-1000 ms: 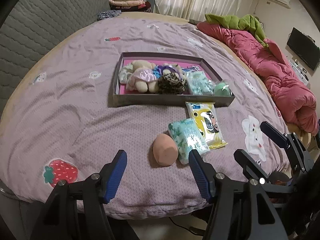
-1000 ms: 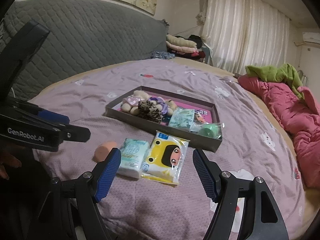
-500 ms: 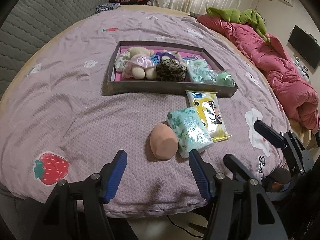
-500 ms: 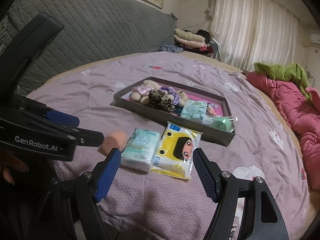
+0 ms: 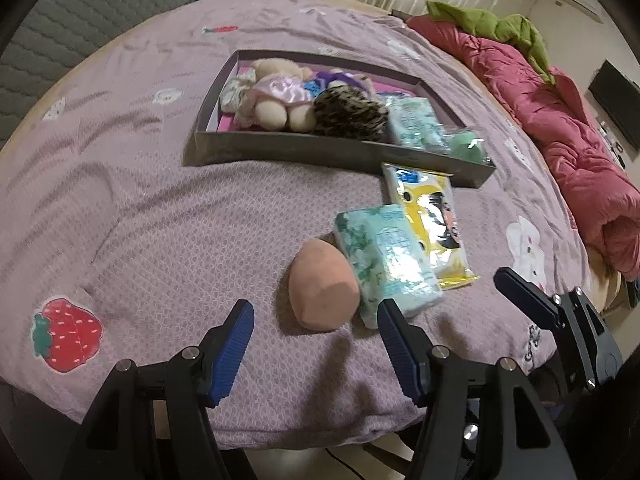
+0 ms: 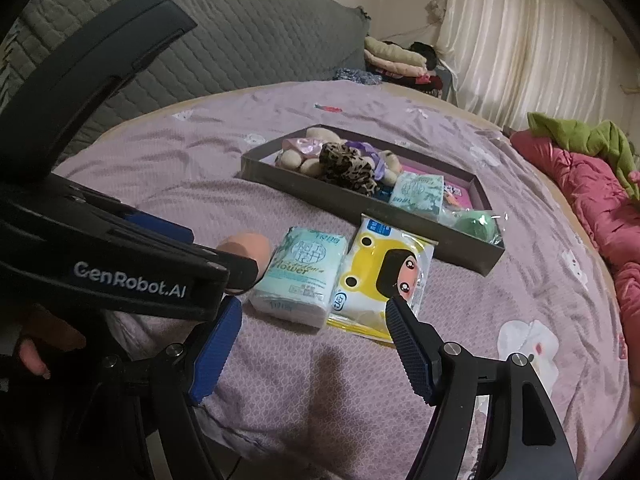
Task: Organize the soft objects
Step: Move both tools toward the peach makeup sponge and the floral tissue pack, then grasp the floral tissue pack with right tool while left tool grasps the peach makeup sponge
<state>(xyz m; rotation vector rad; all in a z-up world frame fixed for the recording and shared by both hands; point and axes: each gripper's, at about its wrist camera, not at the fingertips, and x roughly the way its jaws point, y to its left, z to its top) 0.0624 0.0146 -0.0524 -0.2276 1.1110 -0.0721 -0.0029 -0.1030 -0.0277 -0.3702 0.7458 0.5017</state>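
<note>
A peach egg-shaped sponge (image 5: 323, 287) lies on the purple bedspread, just beyond my open left gripper (image 5: 316, 312). Beside it lie a mint tissue pack (image 5: 386, 258) and a yellow cartoon wipes pack (image 5: 432, 224). Behind them sits a dark shallow box (image 5: 320, 148) holding a plush doll (image 5: 276, 100), a leopard-print item (image 5: 350, 114), another mint pack and a green sponge. My right gripper (image 6: 314, 312) is open and empty, hanging before the tissue pack (image 6: 300, 276) and the wipes pack (image 6: 380, 280). The left gripper's body partly hides the sponge (image 6: 244, 246) in the right wrist view.
A rumpled red quilt (image 5: 560, 128) with a green garment lies along the bed's right side. A grey quilted headboard (image 6: 240, 40) stands behind the bed, folded clothes (image 6: 396, 58) and curtains beyond it. The bed's front edge runs just under both grippers.
Both grippers have sunk and come closer to the sponge and the two packs, which now look larger. Their jaws have stayed open. Nothing on the bed has moved.
</note>
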